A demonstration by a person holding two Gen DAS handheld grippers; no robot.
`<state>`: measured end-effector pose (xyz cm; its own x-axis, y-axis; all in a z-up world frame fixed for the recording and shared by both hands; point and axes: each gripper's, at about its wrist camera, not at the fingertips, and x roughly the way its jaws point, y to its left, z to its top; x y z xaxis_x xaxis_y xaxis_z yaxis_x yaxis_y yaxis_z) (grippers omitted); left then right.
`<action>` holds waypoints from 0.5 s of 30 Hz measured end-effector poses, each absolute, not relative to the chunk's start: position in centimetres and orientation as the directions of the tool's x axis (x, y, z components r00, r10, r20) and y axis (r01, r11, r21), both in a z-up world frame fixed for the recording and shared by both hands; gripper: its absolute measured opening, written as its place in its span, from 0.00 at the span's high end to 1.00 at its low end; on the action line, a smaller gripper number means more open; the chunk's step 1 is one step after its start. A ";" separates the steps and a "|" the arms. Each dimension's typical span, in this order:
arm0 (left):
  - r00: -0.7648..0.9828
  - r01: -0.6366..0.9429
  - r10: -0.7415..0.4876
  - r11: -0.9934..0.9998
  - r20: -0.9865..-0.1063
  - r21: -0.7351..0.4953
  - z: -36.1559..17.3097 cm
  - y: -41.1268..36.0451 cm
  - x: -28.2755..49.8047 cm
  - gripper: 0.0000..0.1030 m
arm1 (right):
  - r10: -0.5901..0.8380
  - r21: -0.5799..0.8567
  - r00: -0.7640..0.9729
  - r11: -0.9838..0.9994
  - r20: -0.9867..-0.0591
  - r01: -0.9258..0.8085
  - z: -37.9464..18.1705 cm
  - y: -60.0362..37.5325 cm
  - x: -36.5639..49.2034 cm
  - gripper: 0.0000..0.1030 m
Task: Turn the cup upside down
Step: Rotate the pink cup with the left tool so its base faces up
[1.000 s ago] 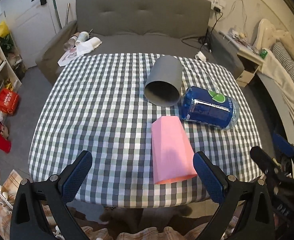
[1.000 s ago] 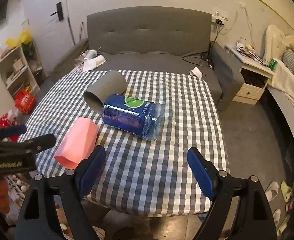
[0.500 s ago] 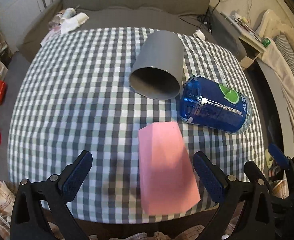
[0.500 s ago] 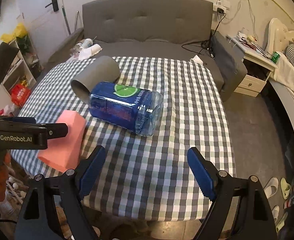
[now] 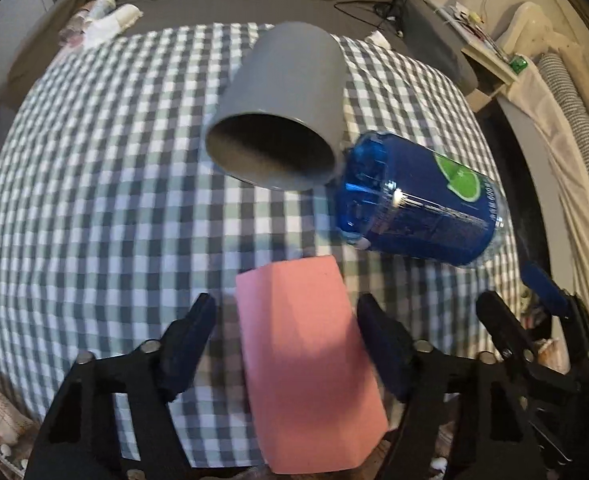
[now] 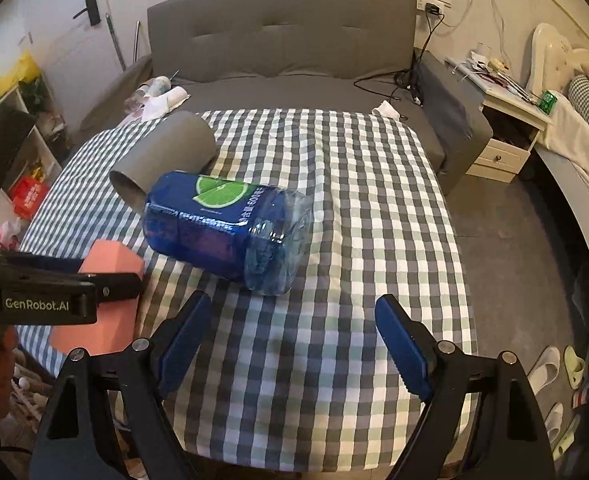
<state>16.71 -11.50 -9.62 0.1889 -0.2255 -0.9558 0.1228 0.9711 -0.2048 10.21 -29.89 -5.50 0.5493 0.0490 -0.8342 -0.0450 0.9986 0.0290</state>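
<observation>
A pink faceted cup [image 5: 306, 364] lies on its side near the front edge of the checked table [image 5: 94, 200]. My left gripper [image 5: 290, 344] is open and straddles it, one finger on each side, with small gaps. The pink cup also shows at the left in the right wrist view [image 6: 106, 300], partly behind the left gripper. A grey cup [image 5: 282, 108] lies on its side, mouth toward me. A blue transparent cup [image 5: 418, 204] lies on its side beside it. My right gripper [image 6: 294, 340] is open and empty above the table's front part, short of the blue cup [image 6: 222, 228].
A grey sofa [image 6: 294, 48] stands behind the table. A white nightstand [image 6: 506, 128] is at the right, shelves [image 6: 26, 160] at the left. Slippers [image 6: 558, 364] lie on the floor at the right.
My left gripper has moved forward and down over the pink cup, which now lies between its fingers. My right gripper has moved slightly closer to the blue cup.
</observation>
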 end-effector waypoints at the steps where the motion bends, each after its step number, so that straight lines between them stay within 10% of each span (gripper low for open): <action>1: 0.185 0.128 -0.228 0.970 -0.956 -0.207 -9.6 -11.7 16.7 0.35 | 0.048 0.029 0.550 0.999 -0.834 -0.043 -5.5 -29.9 10.2 0.18; 15: 0.327 0.152 -0.206 0.975 -0.922 -0.164 -4.4 -10.8 15.6 0.41 | 0.052 0.050 0.595 0.999 -0.802 -0.019 -4.3 -30.5 9.0 0.18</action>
<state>15.58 -10.80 -4.44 0.3267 -0.2060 -0.9224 0.1516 0.9747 -0.1640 8.99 -30.46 -4.29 0.5947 0.0520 -0.8022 -0.0195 0.9985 0.0503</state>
